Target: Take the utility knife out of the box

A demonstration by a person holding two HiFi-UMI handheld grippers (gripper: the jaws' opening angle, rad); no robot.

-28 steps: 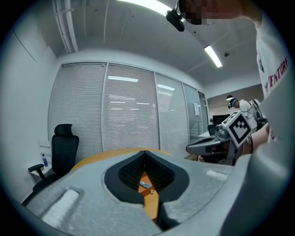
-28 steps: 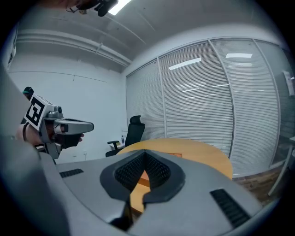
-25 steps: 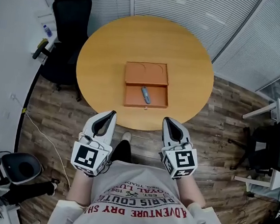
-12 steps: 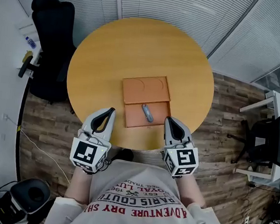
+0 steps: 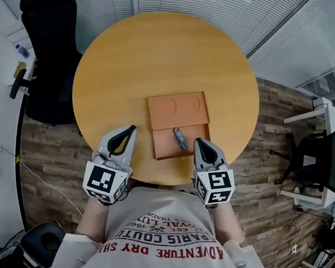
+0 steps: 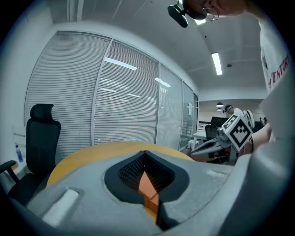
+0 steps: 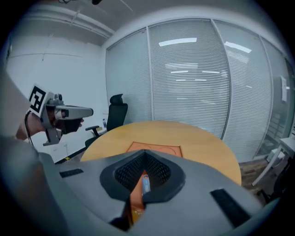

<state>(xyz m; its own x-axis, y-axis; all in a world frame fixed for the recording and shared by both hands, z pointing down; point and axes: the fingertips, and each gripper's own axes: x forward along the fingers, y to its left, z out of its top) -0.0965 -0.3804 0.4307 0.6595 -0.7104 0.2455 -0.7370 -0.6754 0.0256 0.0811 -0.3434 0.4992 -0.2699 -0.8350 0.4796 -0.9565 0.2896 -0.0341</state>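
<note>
An orange box (image 5: 177,109) lies open on the round wooden table (image 5: 163,53), its lid flat at the far side. In its near tray lies the grey-blue utility knife (image 5: 180,139). My left gripper (image 5: 131,128) is over the table's near edge, just left of the tray, with its jaws together and empty. My right gripper (image 5: 198,141) is just right of the tray, shut and empty. The right gripper view shows the knife (image 7: 145,183) and the box (image 7: 154,148) straight ahead past its own closed jaws. In the left gripper view, a strip of the orange box (image 6: 146,184) shows between the jaws.
A black office chair (image 5: 49,48) stands left of the table. A white desk (image 5: 323,110) and another dark chair (image 5: 327,163) stand at the right. Window blinds run behind the table, and wood flooring surrounds it.
Both grippers have come forward from the floor side to the table's near edge and now flank the box's tray. The box and knife sit nearer in the head view.
</note>
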